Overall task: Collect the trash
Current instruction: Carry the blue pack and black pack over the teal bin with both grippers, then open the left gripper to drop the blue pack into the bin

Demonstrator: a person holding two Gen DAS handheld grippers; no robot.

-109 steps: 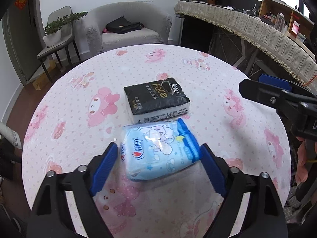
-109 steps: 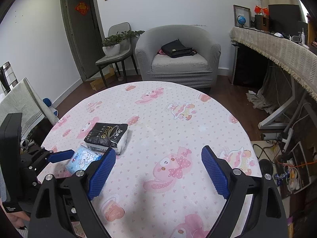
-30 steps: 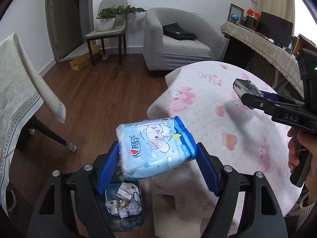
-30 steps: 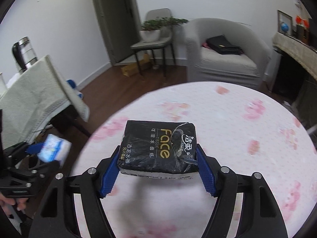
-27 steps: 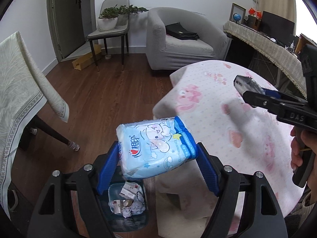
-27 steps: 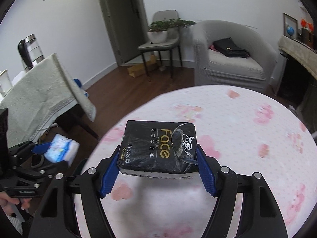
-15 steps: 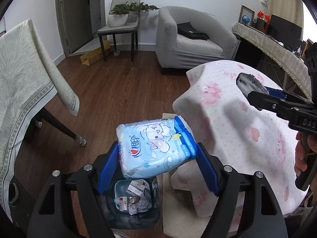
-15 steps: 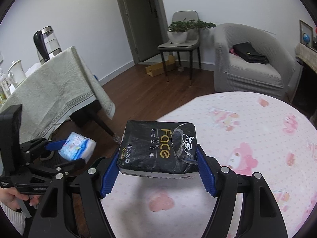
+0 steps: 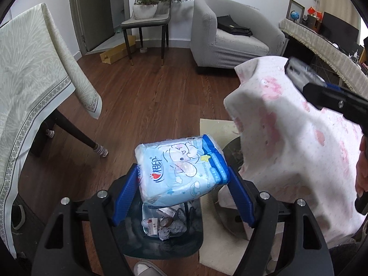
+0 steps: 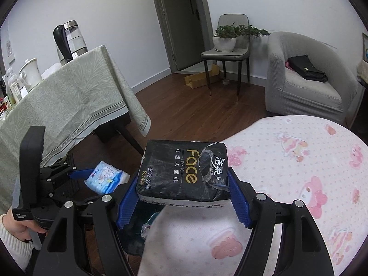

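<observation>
My left gripper (image 9: 182, 189) is shut on a light blue tissue pack (image 9: 181, 170) and holds it in the air directly above a dark trash bin (image 9: 165, 237) on the floor, which holds crumpled papers. My right gripper (image 10: 182, 197) is shut on a black "Face" tissue pack (image 10: 184, 172), held over the edge of the round table with the pink cartoon cloth (image 10: 299, 184). The right wrist view also shows the left gripper (image 10: 69, 174) with the blue pack (image 10: 105, 180) at lower left, and part of the bin (image 10: 138, 230) below.
A second table with a grey-green cloth (image 9: 30, 73), its dark leg (image 9: 76, 133), a beige mat (image 9: 218, 128) under the round table, a grey armchair (image 9: 230, 39), a chair with a plant (image 9: 147, 20) and wooden floor surround the bin. A slipper (image 9: 147, 268) shows at the bottom edge.
Both grippers have moved left off the table with their packs. The left one now hangs over the bin, which has come further under it; the right one has reached the table's edge.
</observation>
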